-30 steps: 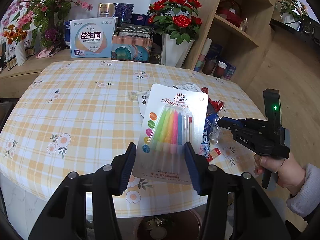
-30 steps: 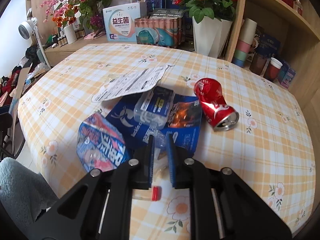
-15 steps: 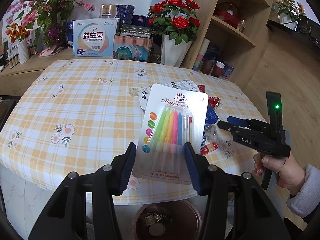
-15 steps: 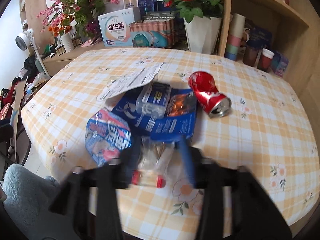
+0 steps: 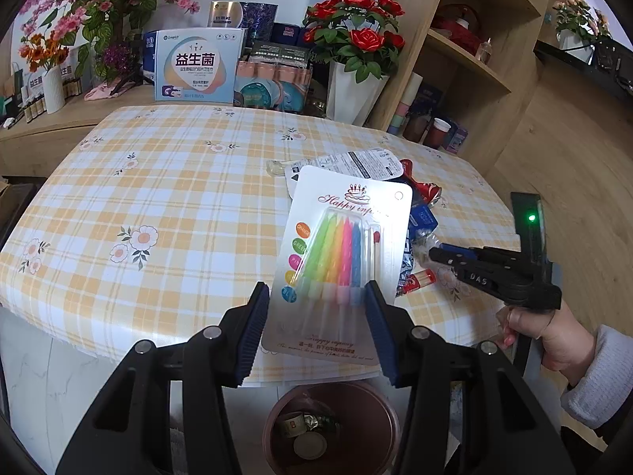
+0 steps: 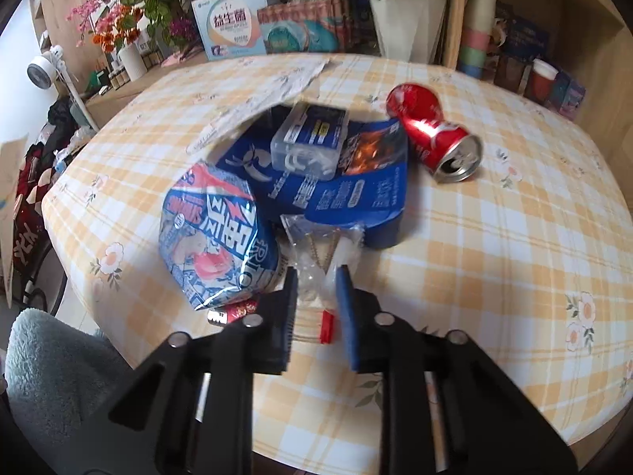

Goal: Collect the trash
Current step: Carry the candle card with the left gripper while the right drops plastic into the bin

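The trash on the tabletop (image 6: 494, 245) is a pile; its clear little bag (image 6: 320, 253) sits at 12 o'clock from the right tongs (image 6: 316, 297), whose jaws just closed in around it, though I cannot tell if they pinch it yet. The left tongs (image 5: 316, 316) squeeze the candle card (image 5: 340, 261), which is now above the brown bin (image 5: 332, 427), ready to drop. Both tongs point downward.

The candle card (image 5: 348, 253) covers most of the trash pile in the left view, and its small bottom print is too tiny to read. The right wrist view is motion-blurred, so whether the fingers (image 6: 290, 308) actually press the clear bag (image 6: 322, 253) is unclear. A small red-capped tube (image 6: 326, 326) is half hidden behind them.
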